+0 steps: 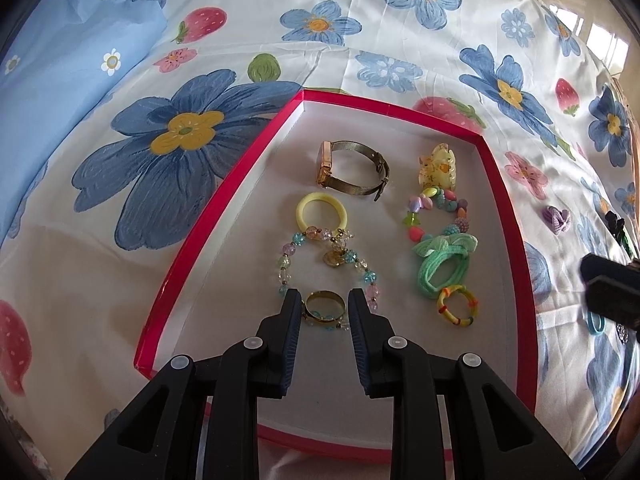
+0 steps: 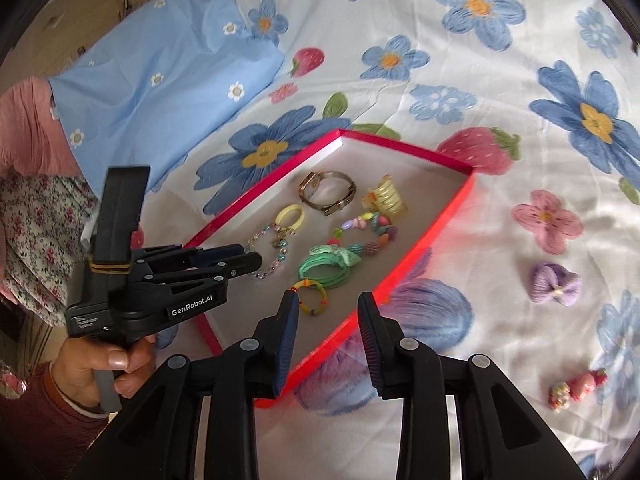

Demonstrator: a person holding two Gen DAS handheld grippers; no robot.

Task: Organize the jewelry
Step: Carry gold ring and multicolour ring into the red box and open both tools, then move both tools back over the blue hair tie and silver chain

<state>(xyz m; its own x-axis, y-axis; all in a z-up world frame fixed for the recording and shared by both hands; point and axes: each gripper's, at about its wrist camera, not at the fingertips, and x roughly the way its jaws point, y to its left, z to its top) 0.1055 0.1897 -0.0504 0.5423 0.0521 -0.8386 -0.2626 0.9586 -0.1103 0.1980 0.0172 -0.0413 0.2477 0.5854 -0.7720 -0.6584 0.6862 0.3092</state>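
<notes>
a flowered bedsheet (image 1: 360, 20) carries the red tray (image 1: 224, 216). inside its near end, the left tool (image 1: 325, 300) stands released around the gold ring (image 1: 324, 305), apparently placing it; right tool (image 2: 329, 308) released, empty.

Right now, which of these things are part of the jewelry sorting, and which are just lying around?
Part of the job:
red tray
gold ring between the left tool fingers
watch
crystal bead bracelet
purple bow, outside the tray
strawberry clip, outside the tray

Just lying about:
floral bedsheet
blue pillow
</notes>
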